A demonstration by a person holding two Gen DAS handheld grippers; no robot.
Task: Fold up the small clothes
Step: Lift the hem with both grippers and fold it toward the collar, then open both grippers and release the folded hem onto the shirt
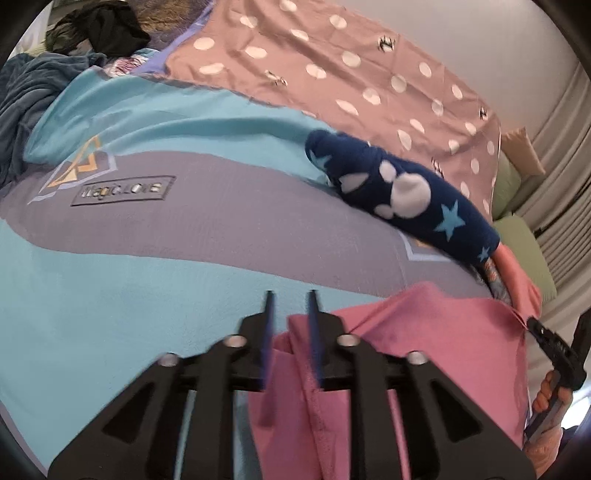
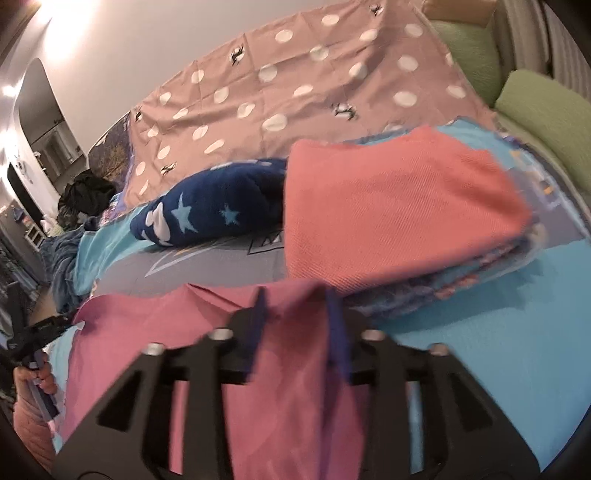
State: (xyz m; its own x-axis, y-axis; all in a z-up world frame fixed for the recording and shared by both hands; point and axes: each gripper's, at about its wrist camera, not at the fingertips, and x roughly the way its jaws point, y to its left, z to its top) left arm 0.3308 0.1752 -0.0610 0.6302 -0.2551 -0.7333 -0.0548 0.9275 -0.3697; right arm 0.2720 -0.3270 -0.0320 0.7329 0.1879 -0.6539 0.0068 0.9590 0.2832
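Observation:
A pink garment [image 1: 424, 350] lies spread on the blue and grey bedspread [image 1: 147, 240], close in front of both grippers. My left gripper [image 1: 291, 306] stands over its left edge with the jaws apart; a fold of the pink cloth lies in the gap, and the pads do not press it. In the right wrist view my right gripper [image 2: 295, 306] is over the pink garment [image 2: 166, 332] near its right edge, jaws wider apart, cloth showing between them unpinched. Each view shows the other gripper at the garment's far corner, right gripper [image 1: 546, 336] and left gripper [image 2: 40, 328], with a hand below it.
A stack of folded clothes topped by a coral piece [image 2: 399, 210] sits just beyond the garment on the right. A navy fleece item with stars [image 1: 399, 188] lies behind it. A dotted pink sheet [image 1: 332, 74] covers the back; green pillows [image 2: 546, 110] lie far right and dark clothes [image 1: 103, 29] far left.

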